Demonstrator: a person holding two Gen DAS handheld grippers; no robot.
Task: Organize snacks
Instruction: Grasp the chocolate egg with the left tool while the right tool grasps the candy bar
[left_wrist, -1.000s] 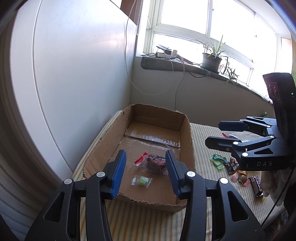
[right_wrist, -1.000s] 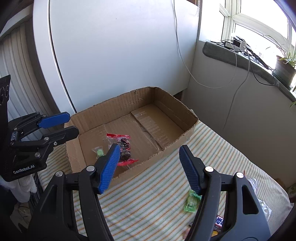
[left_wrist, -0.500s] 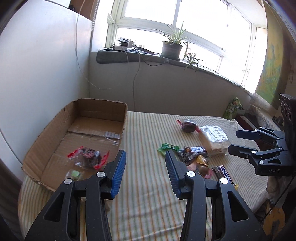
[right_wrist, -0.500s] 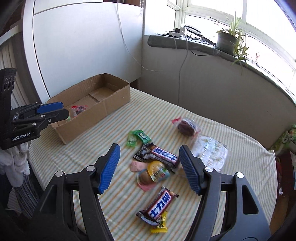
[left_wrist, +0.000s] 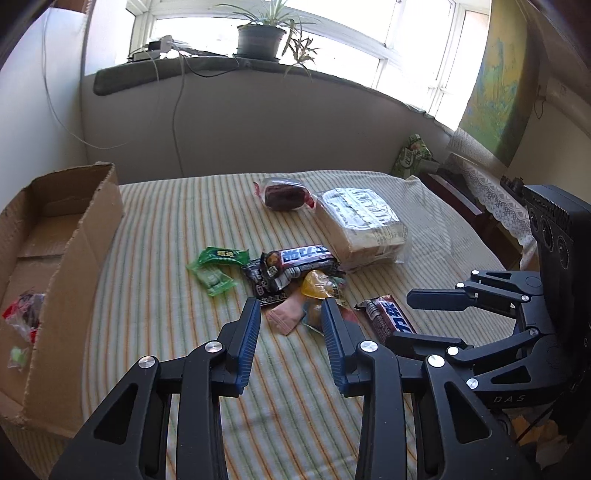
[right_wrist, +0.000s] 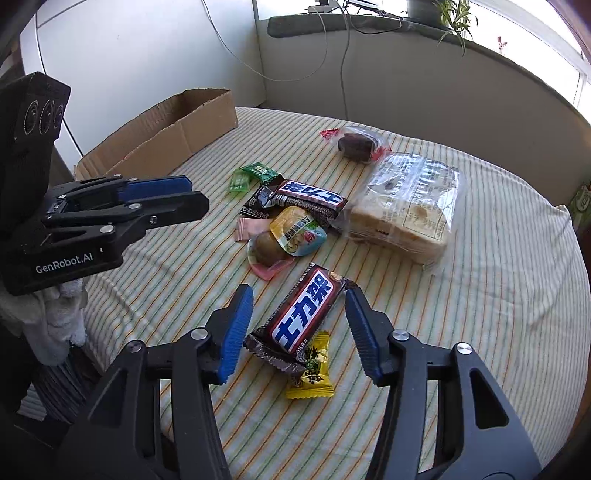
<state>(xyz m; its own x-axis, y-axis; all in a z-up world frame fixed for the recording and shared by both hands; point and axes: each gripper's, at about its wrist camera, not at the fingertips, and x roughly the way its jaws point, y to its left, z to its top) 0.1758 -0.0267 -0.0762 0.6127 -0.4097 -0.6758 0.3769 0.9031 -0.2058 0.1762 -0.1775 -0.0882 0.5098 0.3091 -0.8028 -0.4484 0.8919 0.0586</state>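
Observation:
Loose snacks lie on the striped tablecloth (right_wrist: 498, 295). My right gripper (right_wrist: 299, 314) hovers low over a brown chocolate bar (right_wrist: 303, 314) that lies between its closing jaws, untouched by the pads; a yellow candy (right_wrist: 312, 369) is tucked under the bar's near end. My left gripper (left_wrist: 290, 325) is also closing, above a pink wrapper (left_wrist: 284, 319) and a jelly cup (left_wrist: 321, 288), holding nothing. The cardboard box (left_wrist: 92, 221) stands at the left with a few snacks (left_wrist: 22, 314) inside. In the left wrist view the right gripper (left_wrist: 404, 317) is beside the same bar (left_wrist: 391, 317).
A second chocolate bar (right_wrist: 310, 195), green candies (right_wrist: 251, 175), a bread pack (right_wrist: 406, 210) and a wrapped brown cake (right_wrist: 354, 146) lie further back. A sill with a potted plant (left_wrist: 260, 37) and cables runs behind. The table's edge is near on the right.
Both grippers swung away from the cardboard box to the snack pile and came lower. Their jaws stand narrower than before. The chocolate bar now lies between the right fingers.

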